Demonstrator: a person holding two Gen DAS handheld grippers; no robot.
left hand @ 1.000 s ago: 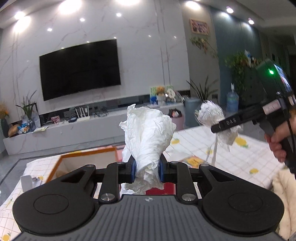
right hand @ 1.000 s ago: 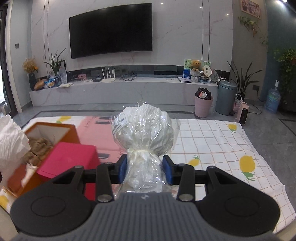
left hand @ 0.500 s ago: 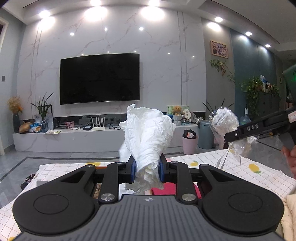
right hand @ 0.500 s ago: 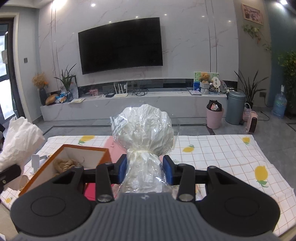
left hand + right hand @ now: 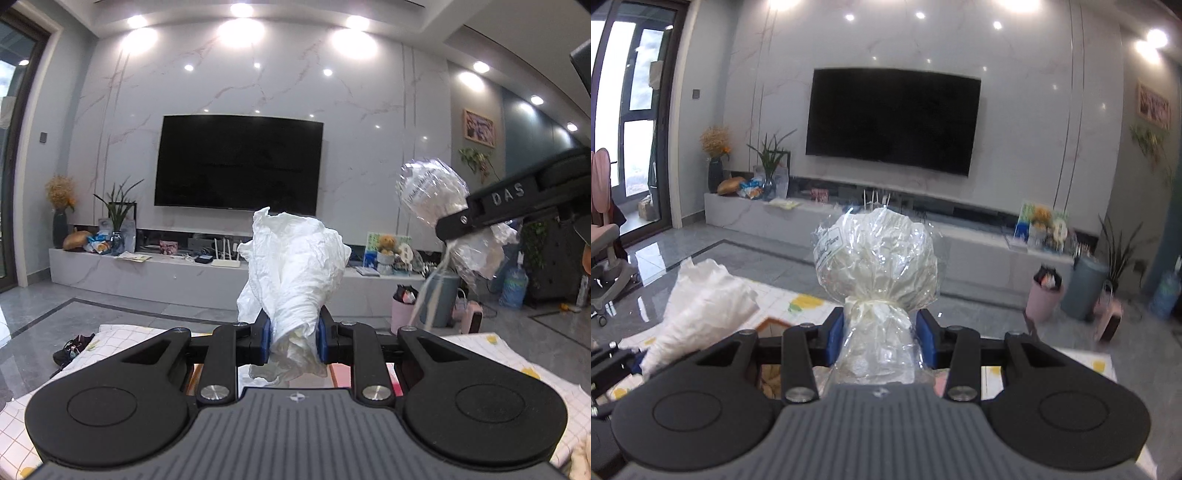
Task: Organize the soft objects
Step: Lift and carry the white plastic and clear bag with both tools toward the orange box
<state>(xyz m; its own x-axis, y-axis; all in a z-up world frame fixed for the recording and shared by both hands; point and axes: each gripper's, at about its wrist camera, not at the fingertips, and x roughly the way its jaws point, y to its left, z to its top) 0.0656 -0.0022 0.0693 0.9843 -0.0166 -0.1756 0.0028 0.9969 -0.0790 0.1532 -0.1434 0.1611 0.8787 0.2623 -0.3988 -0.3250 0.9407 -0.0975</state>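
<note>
My left gripper [image 5: 291,341] is shut on a crumpled white tissue wad [image 5: 295,269] and holds it up in the air; the wad also shows in the right wrist view [image 5: 701,306]. My right gripper [image 5: 881,341] is shut on a clear cellophane bag of white soft material [image 5: 877,266], tied at the neck with a cream ribbon. That bag also shows in the left wrist view [image 5: 432,195], to the right of the tissue and higher. Both grippers are raised above the table.
A checkered cloth with yellow fruit prints [image 5: 491,354] covers the table below. An orange box holding something brown [image 5: 772,373] and a pink item [image 5: 391,384] peek from under the grippers. A TV wall, a low cabinet [image 5: 166,273] and bins [image 5: 1084,291] stand far behind.
Both grippers have lifted and tilted up with their loads still held. The table and the orange box have dropped nearly out of view and the ceiling lights now show.
</note>
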